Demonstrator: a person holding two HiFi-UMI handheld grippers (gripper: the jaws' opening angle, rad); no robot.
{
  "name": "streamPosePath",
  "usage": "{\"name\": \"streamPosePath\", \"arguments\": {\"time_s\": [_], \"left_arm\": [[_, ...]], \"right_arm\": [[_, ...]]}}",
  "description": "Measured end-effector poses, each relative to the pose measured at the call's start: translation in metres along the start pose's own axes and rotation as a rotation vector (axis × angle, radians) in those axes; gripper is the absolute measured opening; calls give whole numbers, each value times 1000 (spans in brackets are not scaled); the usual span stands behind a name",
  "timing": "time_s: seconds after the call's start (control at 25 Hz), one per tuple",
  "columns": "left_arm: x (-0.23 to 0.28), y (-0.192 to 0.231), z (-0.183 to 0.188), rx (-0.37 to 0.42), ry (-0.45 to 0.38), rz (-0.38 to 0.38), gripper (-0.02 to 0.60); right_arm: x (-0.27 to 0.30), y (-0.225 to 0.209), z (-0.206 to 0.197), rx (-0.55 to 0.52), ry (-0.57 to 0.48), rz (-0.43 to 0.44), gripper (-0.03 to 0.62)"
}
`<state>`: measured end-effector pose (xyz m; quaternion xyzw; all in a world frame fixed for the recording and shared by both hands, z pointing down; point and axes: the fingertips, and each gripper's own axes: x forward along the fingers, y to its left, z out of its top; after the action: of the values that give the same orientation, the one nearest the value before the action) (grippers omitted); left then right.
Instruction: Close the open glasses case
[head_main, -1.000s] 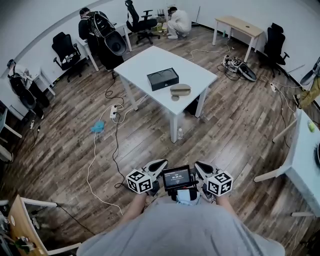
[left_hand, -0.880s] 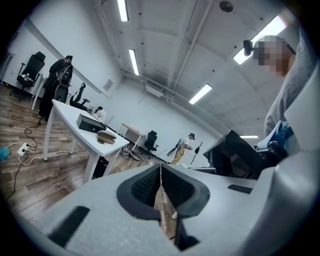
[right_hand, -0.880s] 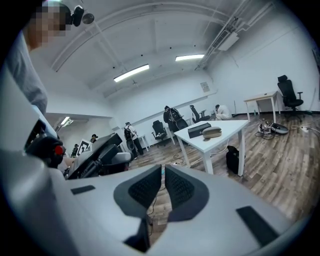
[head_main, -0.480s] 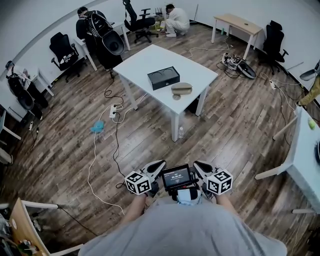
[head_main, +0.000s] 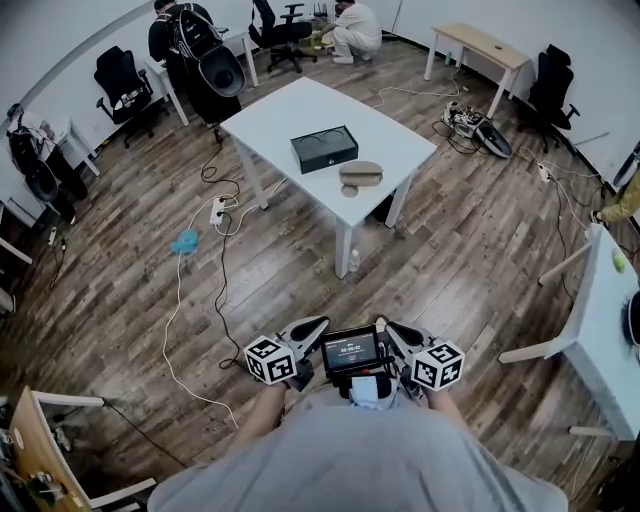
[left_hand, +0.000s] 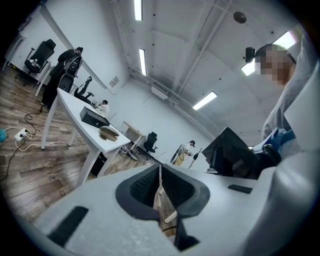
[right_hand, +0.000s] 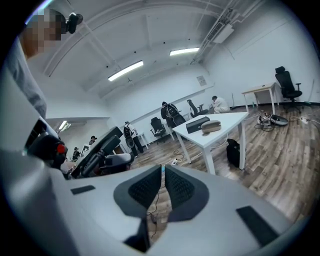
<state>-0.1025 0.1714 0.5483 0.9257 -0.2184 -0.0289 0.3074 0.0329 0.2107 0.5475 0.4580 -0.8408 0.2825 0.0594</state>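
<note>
A tan glasses case (head_main: 361, 174) lies on the white table (head_main: 290, 115) across the room, beside a black box (head_main: 324, 149). From here I cannot tell whether the case is open. It also shows small in the left gripper view, as the case (left_hand: 109, 133), and in the right gripper view, as the case (right_hand: 211, 126). Both grippers are held close to the person's body, far from the table. The left gripper (head_main: 305, 329) (left_hand: 160, 172) is shut with nothing in it. The right gripper (head_main: 398, 334) (right_hand: 163, 172) is likewise shut and holds nothing.
Cables and a power strip (head_main: 218, 210) trail over the wooden floor left of the table, near a blue cloth (head_main: 184, 241). A bottle (head_main: 352, 260) stands by the table leg. A small screen (head_main: 350, 352) sits between the grippers. Another white table (head_main: 610, 330) is at the right; chairs and people are at the back.
The head view has drifted a little, so the floor and table sit slightly further left in the picture. Both grippers stay shut near the body.
</note>
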Motion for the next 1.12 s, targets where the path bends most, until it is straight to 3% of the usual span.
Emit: {"name": "streamPosePath", "arguments": {"time_s": [0.84,1.12], "left_arm": [[148,70,73,47,41,46,21],[200,86,111,84,-9,75,21]], "right_arm": [[68,-131,119,6,-49,44,40],[84,-173,169,-18,-75,122,40]]}}
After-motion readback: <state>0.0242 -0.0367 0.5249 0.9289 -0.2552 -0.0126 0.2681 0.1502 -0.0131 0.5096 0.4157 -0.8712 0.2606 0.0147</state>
